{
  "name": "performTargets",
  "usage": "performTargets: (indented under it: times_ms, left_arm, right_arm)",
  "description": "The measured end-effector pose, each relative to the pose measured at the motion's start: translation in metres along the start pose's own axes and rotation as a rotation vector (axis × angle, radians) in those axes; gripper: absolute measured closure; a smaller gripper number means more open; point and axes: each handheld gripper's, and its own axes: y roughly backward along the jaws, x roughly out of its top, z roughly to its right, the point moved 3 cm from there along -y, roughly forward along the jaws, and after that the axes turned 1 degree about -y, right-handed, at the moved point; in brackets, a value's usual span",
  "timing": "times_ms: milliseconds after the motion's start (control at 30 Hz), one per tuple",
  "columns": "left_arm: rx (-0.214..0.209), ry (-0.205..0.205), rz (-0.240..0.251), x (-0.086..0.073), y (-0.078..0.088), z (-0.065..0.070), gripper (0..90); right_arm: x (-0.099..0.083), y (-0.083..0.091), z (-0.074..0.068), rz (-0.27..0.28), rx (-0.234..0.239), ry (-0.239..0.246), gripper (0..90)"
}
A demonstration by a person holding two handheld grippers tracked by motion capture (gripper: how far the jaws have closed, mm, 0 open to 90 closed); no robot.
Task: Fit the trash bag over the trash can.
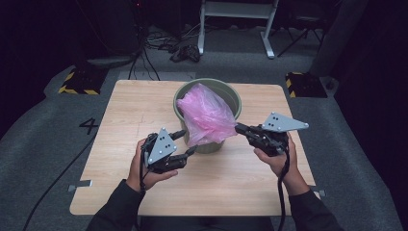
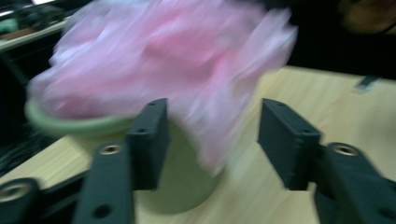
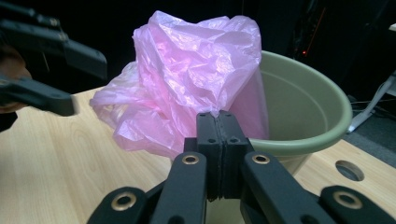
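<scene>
While the pink bag is pinched only by the right gripper at the near rim of the green bin on the tabletop, and the left gripper is held with jaws apart, the thin film could easily be torn or slipped free.

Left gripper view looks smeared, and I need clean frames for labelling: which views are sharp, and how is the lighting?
Left gripper view: pink bag and green bucket motion-blurred. Right gripper view: sharp, bag creases crisp. High view: table evenly lit, surroundings dark, slightly soft.
</scene>
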Motion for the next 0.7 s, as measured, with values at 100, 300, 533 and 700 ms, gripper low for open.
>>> performTargets:
  times_ms: [100,300,533,700]
  left_arm:
    - [0.007,-0.041,-0.012,0.010,-0.004,0.009,34.7]
    - [0.044,-0.064,-0.065,0.015,-0.020,0.005,55.4]
    - [0.046,-0.106,-0.104,0.010,-0.028,-0.004,79.5]
    - [0.047,-0.129,-0.100,0.006,-0.027,-0.007,90.0]
  right_arm:
    - [-0.001,-0.003,-0.001,-0.004,0.007,-0.015,67.4]
    - [0.002,-0.002,-0.002,-0.020,-0.050,0.050,34.5]
    - [0.022,-0.009,-0.006,-0.035,-0.042,0.165,45.2]
    - [0.024,-0.018,-0.001,-0.070,-0.041,0.165,83.5]
